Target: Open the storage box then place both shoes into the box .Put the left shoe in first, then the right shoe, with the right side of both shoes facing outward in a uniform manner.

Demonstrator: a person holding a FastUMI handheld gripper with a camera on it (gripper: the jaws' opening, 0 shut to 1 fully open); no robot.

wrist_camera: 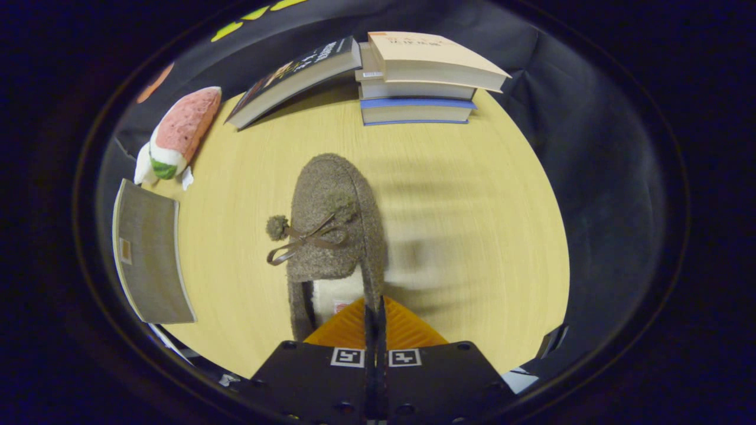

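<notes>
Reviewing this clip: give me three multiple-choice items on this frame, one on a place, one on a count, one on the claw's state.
1. Where is the slipper?
A. just ahead of the claw
B. atop the stacked books
C. against the plush toy

2. How many books in the flat stack?
A. one
B. three
C. six

3. The claw is:
A. wide open
B. closed on the slipper's side wall
C. closed on a book

Answers:
1 A, its heel end meets the fingers.
2 B, three lie stacked beyond the slipper.
3 B, both fingers pinch the wall.
</notes>
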